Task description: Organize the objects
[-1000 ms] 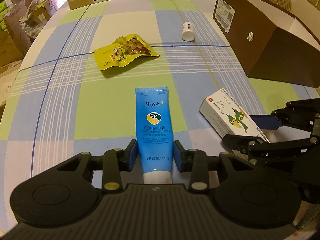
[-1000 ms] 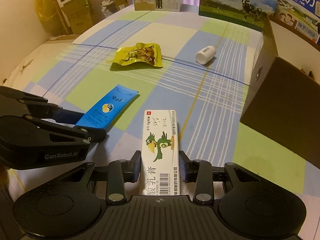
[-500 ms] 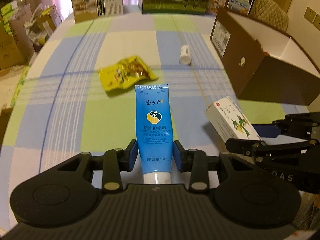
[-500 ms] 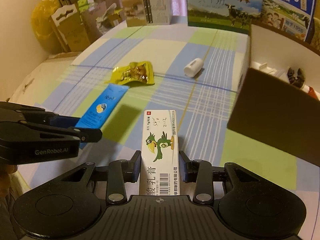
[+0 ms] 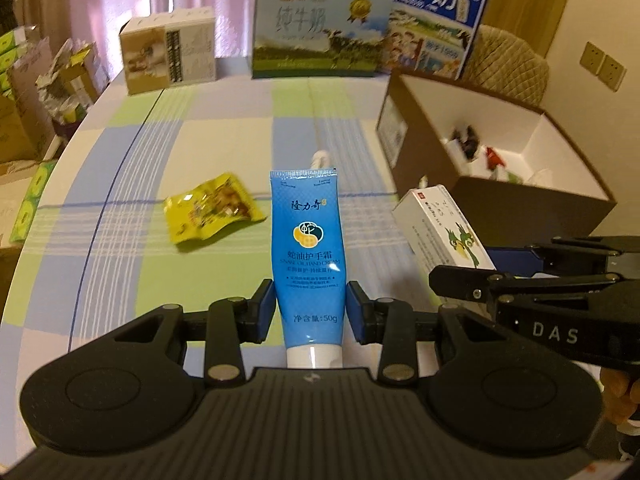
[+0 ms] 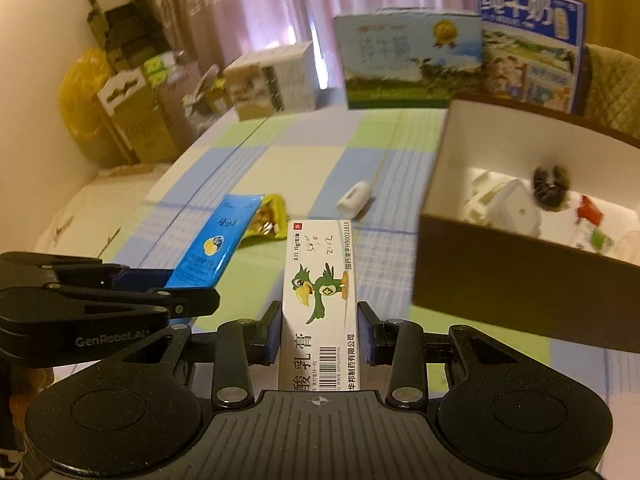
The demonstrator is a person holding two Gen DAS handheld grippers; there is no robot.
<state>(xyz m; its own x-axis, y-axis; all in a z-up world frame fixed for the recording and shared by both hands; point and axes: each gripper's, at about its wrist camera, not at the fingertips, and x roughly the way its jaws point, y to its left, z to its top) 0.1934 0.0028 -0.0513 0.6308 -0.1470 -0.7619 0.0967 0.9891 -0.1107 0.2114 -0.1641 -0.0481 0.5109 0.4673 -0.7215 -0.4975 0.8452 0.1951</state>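
Observation:
My left gripper (image 5: pixel 310 306) is shut on a blue hand cream tube (image 5: pixel 306 248), held above the checked tablecloth. My right gripper (image 6: pixel 319 332) is shut on a white ointment box with a green bird (image 6: pixel 320 296), also lifted. The same box (image 5: pixel 442 226) shows at the right of the left wrist view, and the tube (image 6: pixel 216 244) at the left of the right wrist view. A brown open box (image 6: pixel 520 276) with a white inside stands to the right, with several small items in it. A yellow snack bag (image 5: pixel 212 212) and a white bottle (image 6: pixel 354 198) lie on the table.
Milk cartons (image 5: pixel 320 46) and a beige carton (image 5: pixel 168 56) stand along the table's far edge. Cardboard boxes (image 6: pixel 132 116) and a yellow bag are piled beyond the left edge. A padded chair (image 5: pixel 506 64) stands behind the brown box.
Both grippers have risen off the table with the tube and the ointment box, and now tilt up toward the brown box, whose inside has come into view.

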